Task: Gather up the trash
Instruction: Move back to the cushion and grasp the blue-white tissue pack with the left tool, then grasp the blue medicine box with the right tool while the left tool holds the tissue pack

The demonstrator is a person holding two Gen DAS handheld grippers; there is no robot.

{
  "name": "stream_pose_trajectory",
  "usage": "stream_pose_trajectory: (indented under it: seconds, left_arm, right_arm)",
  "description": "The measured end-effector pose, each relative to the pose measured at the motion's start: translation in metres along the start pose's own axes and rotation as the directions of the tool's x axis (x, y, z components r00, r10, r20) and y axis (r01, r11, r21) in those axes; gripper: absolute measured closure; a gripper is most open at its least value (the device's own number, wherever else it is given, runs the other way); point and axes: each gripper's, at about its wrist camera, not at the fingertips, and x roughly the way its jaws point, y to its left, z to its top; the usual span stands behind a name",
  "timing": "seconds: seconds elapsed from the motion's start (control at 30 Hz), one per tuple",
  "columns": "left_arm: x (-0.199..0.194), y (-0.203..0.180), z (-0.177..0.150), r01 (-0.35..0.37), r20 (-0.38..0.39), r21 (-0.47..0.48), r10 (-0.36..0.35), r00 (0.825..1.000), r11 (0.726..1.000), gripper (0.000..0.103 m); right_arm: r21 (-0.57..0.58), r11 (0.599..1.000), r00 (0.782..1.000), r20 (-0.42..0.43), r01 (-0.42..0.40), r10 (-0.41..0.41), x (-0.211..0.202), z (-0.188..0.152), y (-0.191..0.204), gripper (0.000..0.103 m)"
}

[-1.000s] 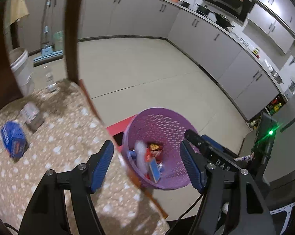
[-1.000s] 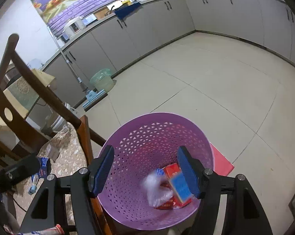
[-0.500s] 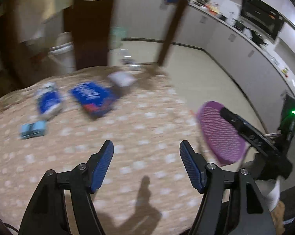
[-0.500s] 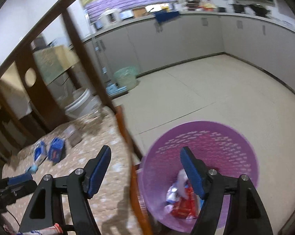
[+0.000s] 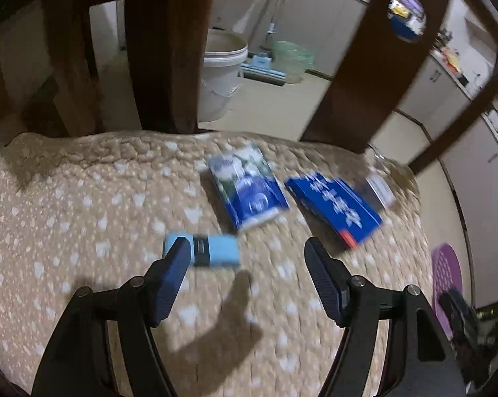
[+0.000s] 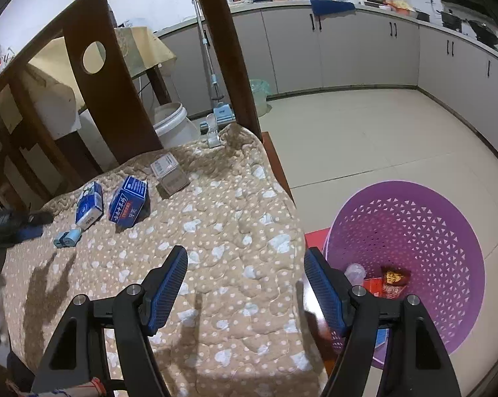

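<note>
Several pieces of trash lie on a beige quilted seat cushion [image 5: 83, 205]: a small light-blue box [image 5: 212, 250], a blue-white packet [image 5: 247, 187], a dark blue box [image 5: 335, 206] and a grey box [image 5: 378, 188]. My left gripper [image 5: 245, 261] is open and empty, just above the light-blue box. My right gripper [image 6: 245, 264] is open and empty over the cushion's [image 6: 235, 218] right edge, beside the purple basket [image 6: 411, 231] holding wrappers [image 6: 392, 278]. The same boxes show far left in the right wrist view: light-blue [image 6: 67, 238], packet [image 6: 89, 203], dark blue [image 6: 128, 203], grey [image 6: 169, 173].
The dark wooden chair back [image 5: 169, 49] rises behind the cushion. A white bucket [image 6: 174, 124], a mop [image 6: 215, 112] and a green bin [image 6: 260, 91] stand on the tiled floor. Grey cabinets [image 6: 364, 53] line the far wall. A red mat [image 6: 316, 236] lies under the basket.
Both grippers have swung left from over the basket to over the cushion. The left gripper has come close to the light-blue box. A wrapper dropped into the basket.
</note>
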Motion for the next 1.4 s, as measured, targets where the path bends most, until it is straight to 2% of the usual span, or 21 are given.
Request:
stream_pose_trajectory:
  seconds: [0.3,0.47,0.5,0.57,0.6,0.63,0.8,0.93,1.03,1.13,1.23,1.4]
  left_arm:
    - [0.059,-0.015,0.035,-0.136,-0.040,0.042,0.138,0.990,0.990,0.033]
    - [0.085,-0.011,0.041,-0.075,-0.110,-0.005,0.074,0.991,0.997,0.034]
    - [0.085,-0.013,0.039,-0.075,-0.107,0.006,0.075,0.991,0.997,0.046]
    - [0.081,-0.022,0.035,-0.050,-0.102,0.039,0.053,0.993,0.998,0.063]
    - [0.079,-0.027,0.033,-0.037,-0.107,0.048,0.042,0.993,0.998,0.081]
    - [0.076,-0.031,0.031,-0.023,-0.112,0.059,0.029,0.993,0.998,0.084]
    - [0.049,-0.050,0.008,0.045,-0.111,0.122,-0.031,0.993,0.992,0.085]
    - [0.014,-0.040,-0.015,0.153,-0.116,0.065,-0.145,0.983,0.986,0.085]
    - [-0.016,-0.029,-0.042,0.205,-0.107,0.057,-0.198,0.974,0.977,0.085]
    - [-0.036,-0.017,-0.077,0.221,-0.112,0.073,-0.212,0.971,0.973,0.084]
    - [-0.042,-0.005,-0.107,0.200,-0.120,0.088,-0.189,0.975,0.976,0.084]
    - [-0.027,0.038,-0.117,0.144,-0.126,0.034,-0.139,0.982,0.989,0.083]
  right_arm:
    - [0.032,0.999,0.999,-0.025,-0.023,0.024,0.009,0.004,-0.008,0.026]
    - [0.022,0.999,0.999,-0.041,-0.026,0.027,0.018,0.006,-0.005,0.026]
    - [0.017,0.999,0.999,-0.046,-0.027,0.028,0.020,0.006,-0.004,0.026]
    - [0.009,1.000,0.998,-0.055,-0.030,0.030,0.024,0.006,0.000,0.026]
    - [0.006,0.999,0.998,-0.058,-0.032,0.033,0.025,0.007,0.002,0.026]
    - [0.002,0.999,0.998,-0.059,-0.035,0.035,0.026,0.007,0.005,0.026]
    - [-0.022,0.999,0.997,-0.062,-0.047,0.045,0.029,0.006,0.018,0.026]
    - [-0.032,0.998,0.996,-0.068,-0.061,0.059,0.031,0.004,0.027,0.026]
    - [-0.029,0.995,0.993,-0.077,-0.090,0.088,0.034,0.002,0.033,0.026]
    - [-0.020,0.989,0.985,-0.093,-0.145,0.142,0.036,-0.002,0.040,0.026]
    - [-0.025,0.982,0.977,-0.103,-0.189,0.186,0.036,-0.008,0.049,0.026]
    - [-0.097,0.970,0.970,-0.121,-0.224,0.212,0.034,-0.013,0.074,0.026]
